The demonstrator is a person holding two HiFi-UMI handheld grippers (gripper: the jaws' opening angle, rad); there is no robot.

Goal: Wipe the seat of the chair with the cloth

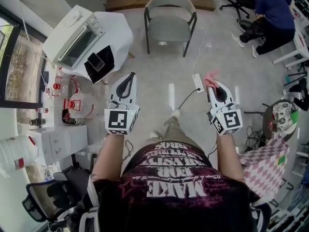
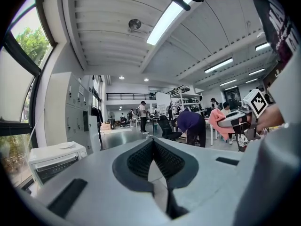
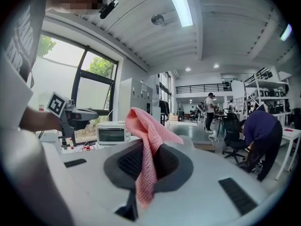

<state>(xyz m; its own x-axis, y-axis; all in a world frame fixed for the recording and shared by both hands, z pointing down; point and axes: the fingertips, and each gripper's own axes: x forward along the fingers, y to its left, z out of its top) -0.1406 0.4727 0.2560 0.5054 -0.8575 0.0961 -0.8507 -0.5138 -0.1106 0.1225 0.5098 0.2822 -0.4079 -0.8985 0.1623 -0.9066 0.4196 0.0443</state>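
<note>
Head view: right tool (image 1: pixel 217 84) pinching cloth (image 1: pixel 211 77), left tool (image 1: pixel 129 79) closed; chair (image 1: pixel 169 28) ahead, power strip (image 1: pixel 198 82) between.

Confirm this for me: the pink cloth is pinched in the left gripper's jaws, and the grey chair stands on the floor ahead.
Not quite. The pink cloth is pinched in the right gripper's jaws, as the right gripper view shows; the left gripper's jaws are together with nothing between them. The grey chair does stand on the floor ahead.
</note>
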